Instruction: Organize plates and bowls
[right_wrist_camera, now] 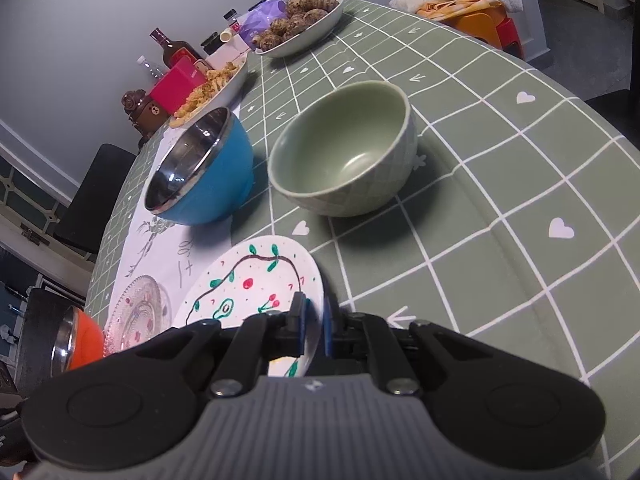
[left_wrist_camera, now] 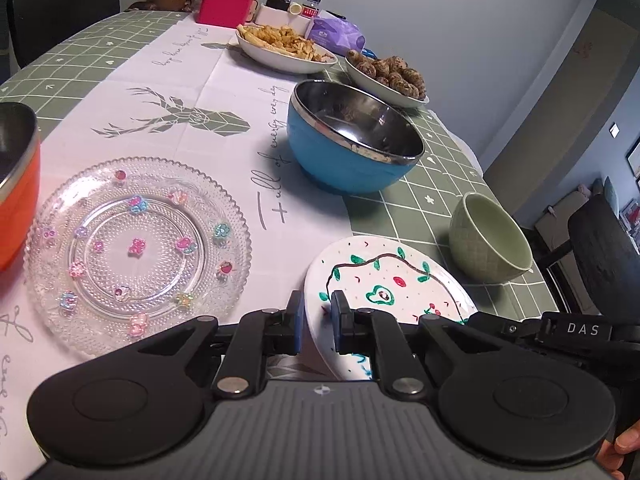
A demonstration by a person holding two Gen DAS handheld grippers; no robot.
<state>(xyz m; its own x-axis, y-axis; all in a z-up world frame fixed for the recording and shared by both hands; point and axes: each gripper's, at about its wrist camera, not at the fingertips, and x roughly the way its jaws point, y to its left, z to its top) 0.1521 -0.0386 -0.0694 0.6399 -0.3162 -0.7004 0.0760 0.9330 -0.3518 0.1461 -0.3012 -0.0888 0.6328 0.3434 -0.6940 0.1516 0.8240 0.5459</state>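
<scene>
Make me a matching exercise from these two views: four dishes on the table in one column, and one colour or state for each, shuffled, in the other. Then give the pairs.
Column 1:
1. painted plate
2. glass plate
3. blue bowl
4. green bowl

Column 2:
A. steel-lined, standing on the white runner's edge
B. clear, dotted with small coloured charms
C. pale, empty, resting on the checked cloth
D. rim clamped by both the left tool and the right tool

Pairs: 1-D, 2-B, 3-A, 4-C
</scene>
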